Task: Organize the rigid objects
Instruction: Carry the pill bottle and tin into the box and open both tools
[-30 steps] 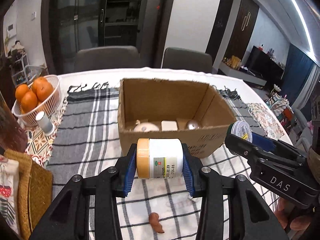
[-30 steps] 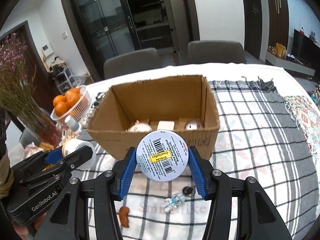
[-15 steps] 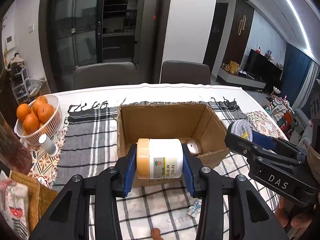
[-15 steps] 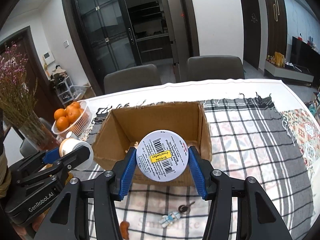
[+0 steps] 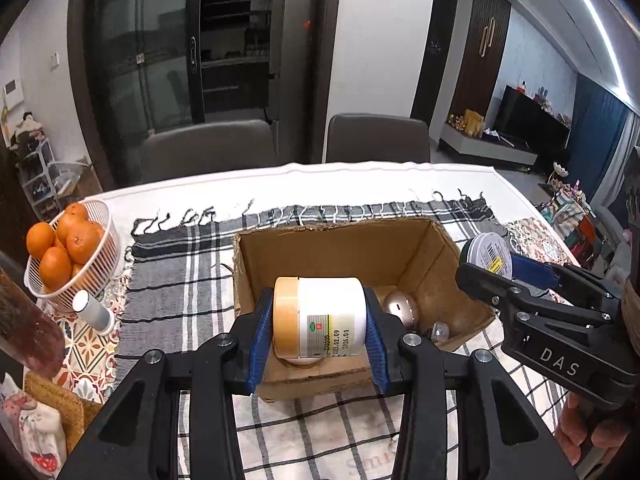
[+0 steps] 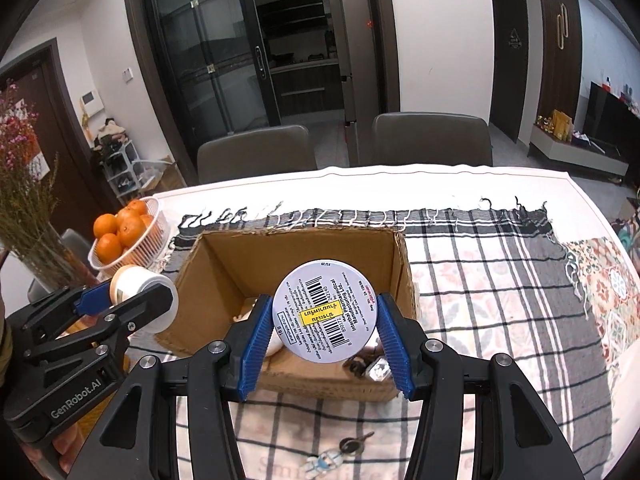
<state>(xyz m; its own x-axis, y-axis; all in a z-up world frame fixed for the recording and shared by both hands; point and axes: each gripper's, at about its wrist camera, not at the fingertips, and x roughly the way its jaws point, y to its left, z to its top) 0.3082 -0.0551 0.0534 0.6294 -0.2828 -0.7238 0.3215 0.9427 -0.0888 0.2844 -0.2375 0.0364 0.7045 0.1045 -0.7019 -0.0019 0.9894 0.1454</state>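
My left gripper (image 5: 318,330) is shut on a white jar with a tan lid (image 5: 320,322), held sideways above the near wall of the open cardboard box (image 5: 340,240). My right gripper (image 6: 326,330) is shut on a round white tin (image 6: 326,316) with a barcode label, held above the box (image 6: 304,248) near its front. Each gripper shows in the other's view: the right one with its tin (image 5: 486,256), the left one with its jar (image 6: 136,286). In the box lie a pinkish metallic ball (image 5: 400,308) and small items.
A white basket of oranges (image 5: 66,248) and a small white bottle (image 5: 92,312) stand at the left. A key with a small figure (image 6: 340,452) lies on the checked cloth before the box. Two chairs stand behind the table. A flower vase (image 6: 24,240) is far left.
Both grippers have risen and moved forward with their loads, from in front of the box to above its near side. More of the room behind shows.
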